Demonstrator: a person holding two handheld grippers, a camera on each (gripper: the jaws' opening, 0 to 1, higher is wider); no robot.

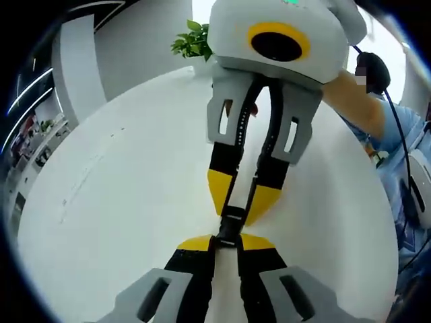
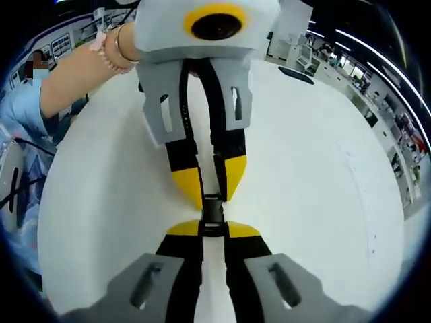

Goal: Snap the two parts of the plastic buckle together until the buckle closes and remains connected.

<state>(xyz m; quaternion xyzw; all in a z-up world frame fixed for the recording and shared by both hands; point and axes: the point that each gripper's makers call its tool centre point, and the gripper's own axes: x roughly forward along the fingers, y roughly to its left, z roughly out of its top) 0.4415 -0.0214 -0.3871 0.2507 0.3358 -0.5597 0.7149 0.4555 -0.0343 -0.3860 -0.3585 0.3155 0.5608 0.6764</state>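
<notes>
Left claw (image 1: 225, 242) clenched on the black buckle (image 1: 231, 222) at its yellow tips, right claw (image 2: 213, 229) clenched on the opposite end, tip to tip over the white counter (image 1: 121, 202), a person's forearm (image 2: 81, 64) reaching in behind the far claw

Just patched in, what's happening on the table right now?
A person holds two grippers tip to tip over a round white table. The left gripper and the right gripper each pinch one end of a small black plastic buckle, whose halves meet between the yellow fingertips. Whether it has fully clicked shut cannot be told. A potted plant stands at the far edge.
</notes>
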